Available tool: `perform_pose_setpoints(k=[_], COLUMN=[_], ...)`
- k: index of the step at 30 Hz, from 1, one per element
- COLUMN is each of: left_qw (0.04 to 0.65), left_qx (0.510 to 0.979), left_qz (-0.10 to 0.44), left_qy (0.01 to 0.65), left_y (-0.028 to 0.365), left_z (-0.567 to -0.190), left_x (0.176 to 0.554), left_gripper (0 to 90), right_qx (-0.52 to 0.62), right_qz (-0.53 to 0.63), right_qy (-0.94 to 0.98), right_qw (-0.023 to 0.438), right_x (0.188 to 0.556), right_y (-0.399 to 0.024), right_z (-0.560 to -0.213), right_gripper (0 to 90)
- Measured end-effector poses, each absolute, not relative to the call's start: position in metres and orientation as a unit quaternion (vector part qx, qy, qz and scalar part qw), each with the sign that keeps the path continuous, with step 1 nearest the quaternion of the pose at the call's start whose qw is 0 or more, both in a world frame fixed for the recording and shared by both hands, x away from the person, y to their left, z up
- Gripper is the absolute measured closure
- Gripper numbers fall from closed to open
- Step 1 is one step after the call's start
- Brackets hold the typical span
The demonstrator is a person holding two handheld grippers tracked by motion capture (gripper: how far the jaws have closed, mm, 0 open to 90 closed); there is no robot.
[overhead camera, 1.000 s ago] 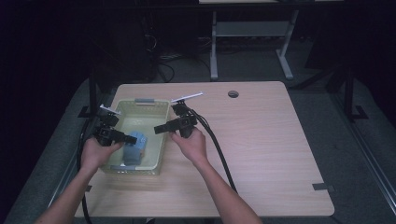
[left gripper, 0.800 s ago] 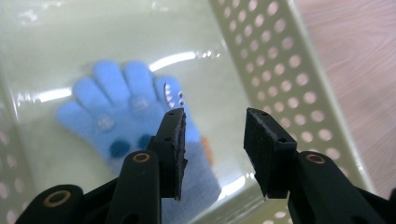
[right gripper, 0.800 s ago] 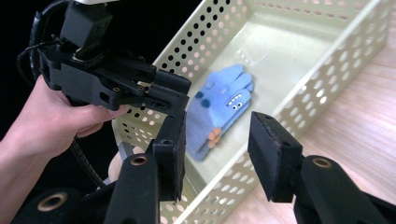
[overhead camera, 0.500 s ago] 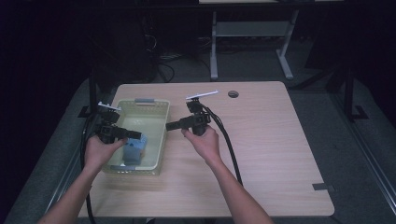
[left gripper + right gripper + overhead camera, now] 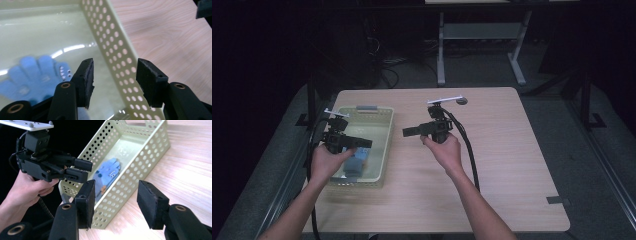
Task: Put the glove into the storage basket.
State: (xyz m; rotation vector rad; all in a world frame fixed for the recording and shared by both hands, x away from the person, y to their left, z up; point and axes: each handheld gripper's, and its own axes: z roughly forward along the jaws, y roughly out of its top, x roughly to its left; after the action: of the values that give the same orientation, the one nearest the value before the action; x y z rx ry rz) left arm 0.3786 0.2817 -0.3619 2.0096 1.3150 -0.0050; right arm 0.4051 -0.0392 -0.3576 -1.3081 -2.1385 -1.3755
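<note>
High view: pale green perforated plastic basket [image 5: 377,117] on wooden table [image 5: 512,165].
Glove: blue knitted glove [image 5: 107,176] lies flat on the basket floor.
Left gripper [image 5: 362,143]: over the basket, jaws just been opening, nothing between them.
Right gripper [image 5: 411,132]: drawn off over bare table, jaws just been opening, empty.
Change: both hands have backed away since a second ago.
Meaning: probably glove just released; placement looks done.

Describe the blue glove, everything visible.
The glove is light blue and looks knitted, with small pale dots on the palm side. It lies flat on the basket floor, toward the end nearest the person, fingers spread. Nothing grips it. In the left gripper view it is blurred beside the left gripper, whose open jaws hang above the basket's perforated wall and clear of it. Its cuff is hidden.
</note>
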Motion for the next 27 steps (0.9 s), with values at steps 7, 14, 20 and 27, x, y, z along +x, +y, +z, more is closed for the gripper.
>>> perform_pose_setpoints(k=[7,14,20,27], left_qw=[0.371,0.381,0.393,0.4], left_qx=[0.782,0.785,0.789,0.796], left_qz=[-0.002,0.002,-0.002,-0.007], left_qy=[0.501,0.489,0.472,0.455], left_y=[0.271,0.255,0.235,0.216], left_z=[-0.358,-0.354,-0.351,-0.348], left_x=[0.379,0.375,0.371,0.368], left_gripper=[43.7,39.6,38.1,37.5], right_qx=[-0.462,-0.47,-0.483,-0.494], right_qz=[-0.482,-0.479,-0.479,-0.482], right_qy=[-0.731,-0.729,-0.721,-0.713], right_qw=[0.14,0.138,0.13,0.124], right_x=[0.404,0.4,0.395,0.389], right_y=[-0.056,-0.076,-0.099,-0.119], right_z=[-0.36,-0.364,-0.367,-0.37], right_gripper=[44.8,41.2,40.3,39.9])
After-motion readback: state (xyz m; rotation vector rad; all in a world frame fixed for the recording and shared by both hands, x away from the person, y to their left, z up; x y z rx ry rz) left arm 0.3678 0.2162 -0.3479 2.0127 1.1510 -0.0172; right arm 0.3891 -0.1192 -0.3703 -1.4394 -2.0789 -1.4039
